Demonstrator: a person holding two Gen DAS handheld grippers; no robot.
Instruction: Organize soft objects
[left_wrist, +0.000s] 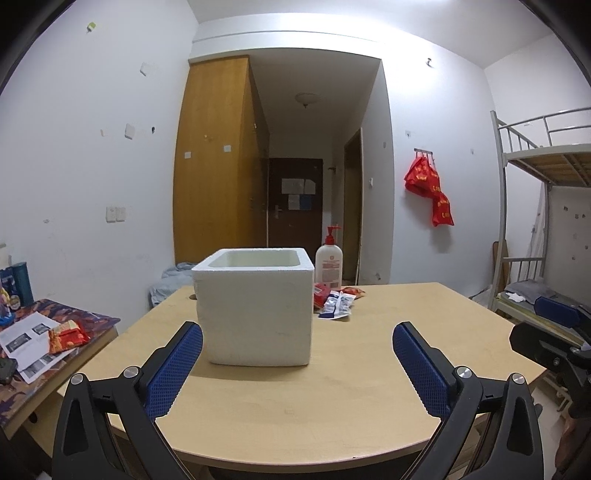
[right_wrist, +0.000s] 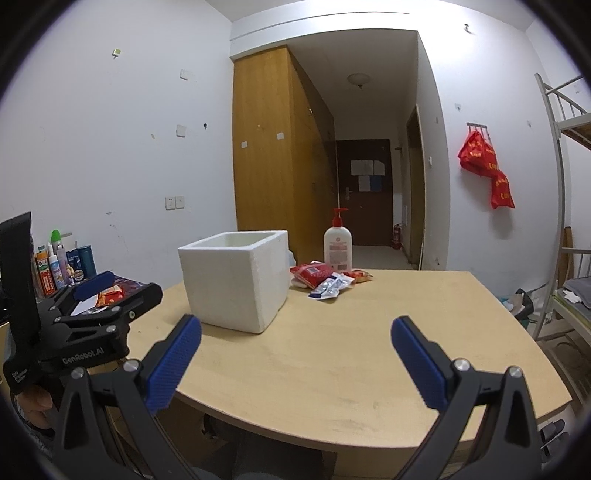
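Note:
A white foam box (left_wrist: 255, 306) stands open-topped on the wooden table (left_wrist: 351, 376); it also shows in the right wrist view (right_wrist: 236, 280). Behind it to the right lie soft packets: a red one (right_wrist: 312, 275), a blue-and-white one (right_wrist: 328, 288) and an orange one (right_wrist: 360, 275); they also show in the left wrist view (left_wrist: 336, 302). My left gripper (left_wrist: 297, 363) is open and empty, just in front of the box. My right gripper (right_wrist: 295, 360) is open and empty, over the table's near edge.
A white pump bottle with a red top (right_wrist: 338, 245) stands behind the packets. A side table (left_wrist: 40, 343) at the left holds papers, a red snack bag (left_wrist: 68, 334) and bottles. A bunk bed (left_wrist: 543, 206) stands at the right.

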